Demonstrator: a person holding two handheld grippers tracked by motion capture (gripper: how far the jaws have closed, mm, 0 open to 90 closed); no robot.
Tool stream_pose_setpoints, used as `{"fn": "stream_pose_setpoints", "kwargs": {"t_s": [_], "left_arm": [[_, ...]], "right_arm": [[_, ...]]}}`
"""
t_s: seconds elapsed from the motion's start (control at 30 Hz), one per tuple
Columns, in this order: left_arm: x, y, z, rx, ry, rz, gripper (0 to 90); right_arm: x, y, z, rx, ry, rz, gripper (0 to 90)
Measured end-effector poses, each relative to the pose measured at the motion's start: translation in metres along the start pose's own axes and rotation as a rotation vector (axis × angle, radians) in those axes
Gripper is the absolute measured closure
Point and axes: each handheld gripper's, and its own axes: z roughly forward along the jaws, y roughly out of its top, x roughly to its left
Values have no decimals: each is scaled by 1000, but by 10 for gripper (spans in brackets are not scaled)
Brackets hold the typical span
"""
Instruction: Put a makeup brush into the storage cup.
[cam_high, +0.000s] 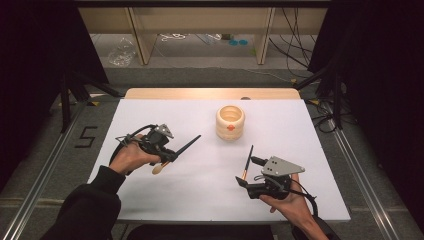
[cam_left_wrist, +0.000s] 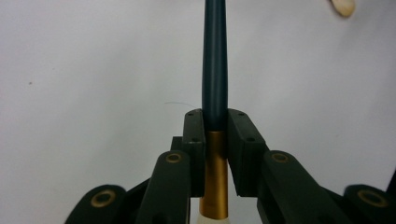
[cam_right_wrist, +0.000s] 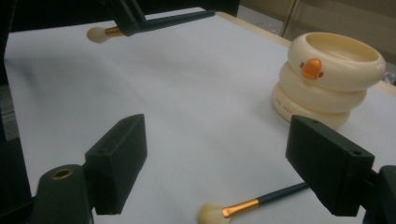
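Lit evenly from above, white table (cam_high: 200, 175) bright but not blown out, surroundings fallen to near black at both sides of the high view. Cast only faint soft shadows under the left gripper (cam_high: 167, 154) and right gripper (cam_high: 250, 172); looked soft and low-res overall, slightly grainy. Blurred at close range in the gripper views, jaws and brush handle (cam_left_wrist: 214, 65) soft-edged, mild vignetting toward the corners, cream holder (cam_right_wrist: 327, 79) a little smeared with a dull sheen on its rim.
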Motion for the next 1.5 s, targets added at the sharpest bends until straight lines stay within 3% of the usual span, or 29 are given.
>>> {"fn": "stream_pose_setpoints", "kwargs": {"t_s": [0.07, 0.17, 0.33, 0.4, 0.53, 0.63, 0.7, 0.93, 0.97, 1.0, 1.27, 1.3, 1.33, 1.37, 1.4, 1.43, 1.47, 1.5], "left_arm": [[-4, 2, 1, 4, -12, 16, 780], [-10, 3, 6, 10, -58, 4, 780], [-17, 5, 11, 16, -105, -8, 780], [-19, 7, 11, 21, -114, -7, 780], [-23, 13, 9, 30, -121, 8, 780], [-25, 16, 9, 43, -126, 24, 780], [-26, 19, 8, 73, -134, 59, 780], [-36, 26, 13, 74, -162, 65, 780], [-38, 27, 14, 57, -166, 44, 780], [-37, 28, 14, 77, -172, 74, 780], [-47, 34, 17, 86, -190, 101, 780], [-48, 34, 18, 93, -196, 106, 780], [-51, 34, 19, 78, -200, 87, 780], [-51, 34, 19, 94, -204, 107, 780], [-53, 34, 20, 87, -213, 87, 780], [-53, 35, 19, 100, -217, 111, 780], [-55, 35, 20, 85, -219, 90, 780], [-55, 35, 20, 94, -221, 93, 780]], "right_arm": [[3, 3, 1, 5, -1, -49, 214], [9, 7, 3, 4, -6, -115, 217], [23, 12, 10, 30, 59, -239, 232], [30, 16, 14, 51, 64, -309, 232], [42, 23, 25, 63, 115, -354, 234], [46, 27, 30, 65, 122, -388, 237], [49, 29, 33, 65, 119, -401, 240], [49, 34, 34, 53, 129, -397, 251], [49, 34, 34, 52, 124, -399, 251], [49, 35, 34, 47, 126, -407, 253], [53, 37, 40, 70, 113, -461, 273], [53, 37, 41, 75, 107, -474, 276], [54, 38, 42, 76, 102, -498, 280], [56, 38, 43, 78, 101, -506, 285], [57, 38, 43, 75, 94, -527, 293], [59, 38, 44, 78, 95, -547, 295], [60, 39, 45, 82, 92, -578, 295], [61, 39, 46, 81, 90, -582, 295]]}}
